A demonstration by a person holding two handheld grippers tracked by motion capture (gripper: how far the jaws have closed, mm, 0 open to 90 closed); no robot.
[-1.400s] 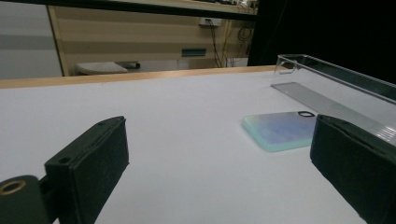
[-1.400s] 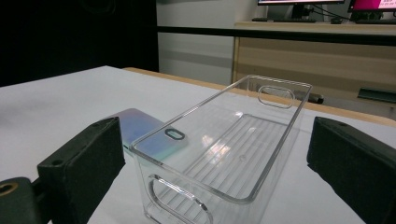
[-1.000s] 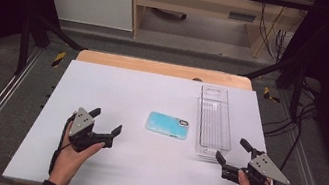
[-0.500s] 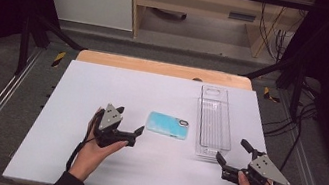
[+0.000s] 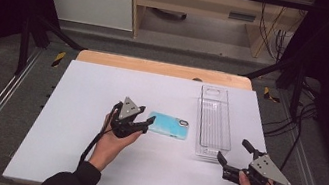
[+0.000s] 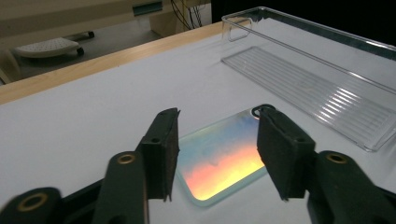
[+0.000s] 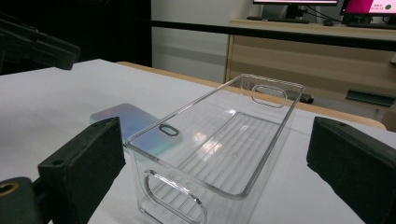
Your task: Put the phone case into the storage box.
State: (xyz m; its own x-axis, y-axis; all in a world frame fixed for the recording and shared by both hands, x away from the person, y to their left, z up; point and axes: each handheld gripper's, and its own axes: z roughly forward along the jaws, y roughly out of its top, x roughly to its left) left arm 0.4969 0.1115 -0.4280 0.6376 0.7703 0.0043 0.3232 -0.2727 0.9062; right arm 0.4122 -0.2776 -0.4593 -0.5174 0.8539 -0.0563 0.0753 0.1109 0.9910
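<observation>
the left tool point(image 5: 143, 125) sits low over the counter point(image 5: 73, 108) with its jaws spread, straddling the near end of the phone point(image 5: 168, 125), which lies flat just ahead of it and partly between its pads point(image 6: 161, 149); nothing is pinched yet. the right tool point(image 5: 231, 158) waits with its jaws spread wide, the bin point(image 5: 214, 123) just in front of it and the phone beyond the bin's near corner, off to that tool's left. the likely slip from here: the phone is thin and lies flush on the counter, so the pads may close over its top edges and skate off rather than catch its sides. its glossy back would help that slide, and a skewed pinch could spin it away or push it toward the bin. if the pads come down too steeply, they could jam on the counter before they reach the phone's edges. the phone is a slim rounded slab with a slick, iridescent back, teal from above, shading to orange and yellow in the left gripper view, with a small dark camera ring at its far end. the bin is clear hard plastic, long and narrow, with a ribbed floor, rounded rim and oval handle cutouts at its ends. the counter is matte white with a pale wood strip at its far edge. the pads look like soft black foam or rubber.
</observation>
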